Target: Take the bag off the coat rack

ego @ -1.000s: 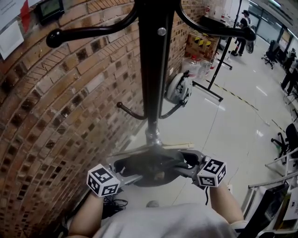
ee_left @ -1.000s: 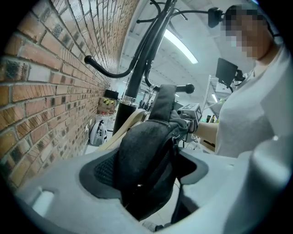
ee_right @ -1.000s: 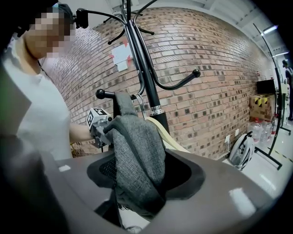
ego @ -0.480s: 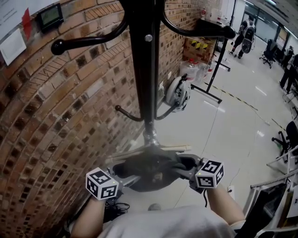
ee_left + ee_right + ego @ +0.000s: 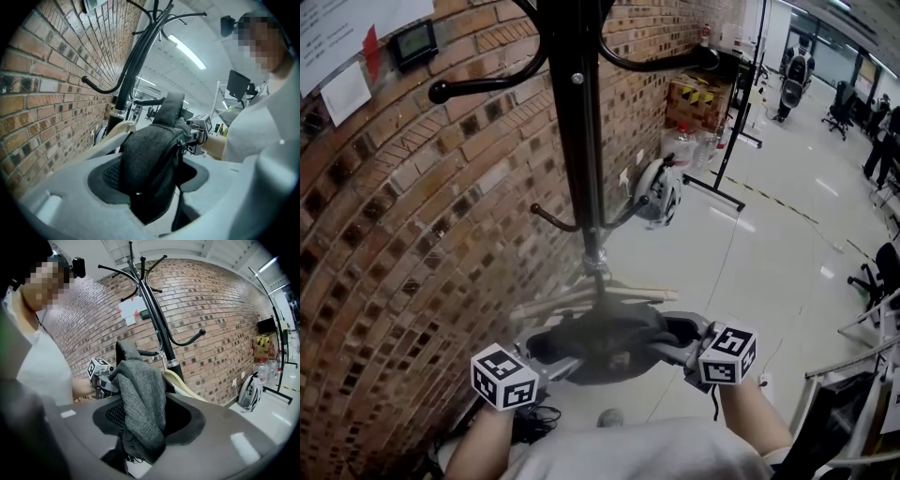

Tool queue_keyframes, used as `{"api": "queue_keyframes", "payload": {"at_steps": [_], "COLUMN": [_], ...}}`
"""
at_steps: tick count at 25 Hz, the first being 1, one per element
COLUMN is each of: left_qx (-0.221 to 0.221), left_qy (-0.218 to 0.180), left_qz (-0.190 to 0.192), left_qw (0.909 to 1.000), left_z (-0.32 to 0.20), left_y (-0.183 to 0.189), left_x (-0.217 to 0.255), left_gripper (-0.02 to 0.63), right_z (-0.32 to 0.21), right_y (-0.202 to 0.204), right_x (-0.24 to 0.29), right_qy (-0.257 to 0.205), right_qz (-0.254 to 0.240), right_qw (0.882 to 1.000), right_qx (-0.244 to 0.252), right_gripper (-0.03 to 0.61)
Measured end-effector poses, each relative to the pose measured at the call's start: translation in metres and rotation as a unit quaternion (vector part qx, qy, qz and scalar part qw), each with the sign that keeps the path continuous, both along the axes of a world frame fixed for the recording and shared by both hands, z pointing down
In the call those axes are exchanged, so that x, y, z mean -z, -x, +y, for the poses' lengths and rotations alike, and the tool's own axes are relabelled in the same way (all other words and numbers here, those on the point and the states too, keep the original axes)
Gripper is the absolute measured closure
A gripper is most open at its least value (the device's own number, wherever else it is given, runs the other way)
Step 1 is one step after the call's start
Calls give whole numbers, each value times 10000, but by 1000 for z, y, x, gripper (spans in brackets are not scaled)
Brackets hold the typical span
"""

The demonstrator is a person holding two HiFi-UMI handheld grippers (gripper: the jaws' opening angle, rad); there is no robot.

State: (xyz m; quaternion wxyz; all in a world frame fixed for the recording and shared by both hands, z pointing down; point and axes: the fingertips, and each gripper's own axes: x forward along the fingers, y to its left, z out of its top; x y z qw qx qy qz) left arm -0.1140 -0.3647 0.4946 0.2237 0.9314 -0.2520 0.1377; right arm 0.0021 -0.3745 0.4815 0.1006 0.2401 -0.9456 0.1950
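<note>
A dark grey fabric bag (image 5: 602, 339) hangs between my two grippers, just in front of the black coat rack (image 5: 577, 131). The left gripper (image 5: 546, 356) is shut on the bag's left side, and the bag (image 5: 150, 168) fills the space between its jaws. The right gripper (image 5: 677, 334) is shut on the right side, where the grey weave (image 5: 140, 399) bulges between its jaws. A strap (image 5: 169, 105) stands up from the bag's top. I cannot tell whether it still touches a hook.
A wooden hanger (image 5: 581, 296) hangs at the rack's lower hooks, right behind the bag. A white helmet (image 5: 659, 190) hangs from a low hook on the rack. A brick wall (image 5: 403, 244) runs along the left. Black stands and boxes (image 5: 694, 94) are at the back right.
The rack's upper hooks have slid lower and further off in the head view. Both grippers and the bag keep their places low in the frame.
</note>
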Motion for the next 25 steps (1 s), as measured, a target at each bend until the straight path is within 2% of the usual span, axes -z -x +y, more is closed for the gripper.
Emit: {"api": "queue_keyframes", "payload": {"at_steps": [4, 9, 16, 25], "left_qx": [56, 106, 219, 216], "left_qy": [31, 5, -40, 287], "left_qz": [-54, -32, 49, 55], "left_qw": [10000, 9999, 9997, 9993], "left_z": [39, 111, 244, 394], "left_y": [-13, -32, -68, -109], "left_x": [7, 17, 27, 38], "left_gripper": [350, 350, 350, 350], "right_z": [39, 111, 243, 394], "right_y": [-13, -33, -69, -111], "right_x": [5, 15, 27, 38], "right_qy": [-20, -34, -44, 343], "right_qz": [-139, -203, -102, -75], "right_qw": [9999, 9998, 9999, 9992], "right_qx": [-32, -33, -85, -181], "right_gripper": [379, 377, 376, 373]}}
